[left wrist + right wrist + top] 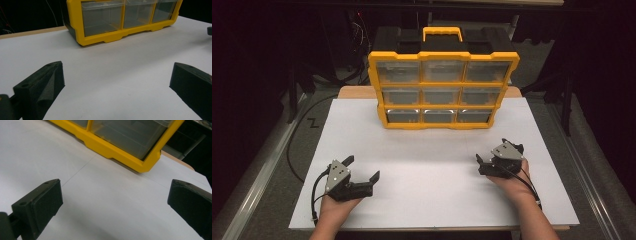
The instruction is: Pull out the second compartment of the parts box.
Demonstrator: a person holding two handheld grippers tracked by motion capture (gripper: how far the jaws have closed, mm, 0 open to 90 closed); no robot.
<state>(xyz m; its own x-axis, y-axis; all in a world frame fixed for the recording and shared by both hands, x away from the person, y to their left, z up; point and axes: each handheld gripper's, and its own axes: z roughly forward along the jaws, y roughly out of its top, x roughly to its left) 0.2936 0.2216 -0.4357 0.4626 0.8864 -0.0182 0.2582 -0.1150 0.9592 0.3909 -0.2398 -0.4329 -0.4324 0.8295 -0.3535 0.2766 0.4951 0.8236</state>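
Note:
A yellow organizer case [443, 90] with a black body, a yellow handle and nine clear drawers, all closed, stands upright at the back middle of the white table top [432, 165]. My left gripper [361, 168] rests low at the front left, held in a hand, jaws wide apart with nothing between them. My right gripper [492, 151] sits at the front right, also open and empty. In the left gripper view the case [105, 37] lies ahead of the left gripper [116, 72]. In the right gripper view the right gripper [115, 187] faces the case's lower right corner [140, 165].
The table top's wooden edge [354, 92] shows behind the case on both sides. Dark floor, cables [294, 150] and black stands surround the table. A cable trails from each gripper along the forearms.

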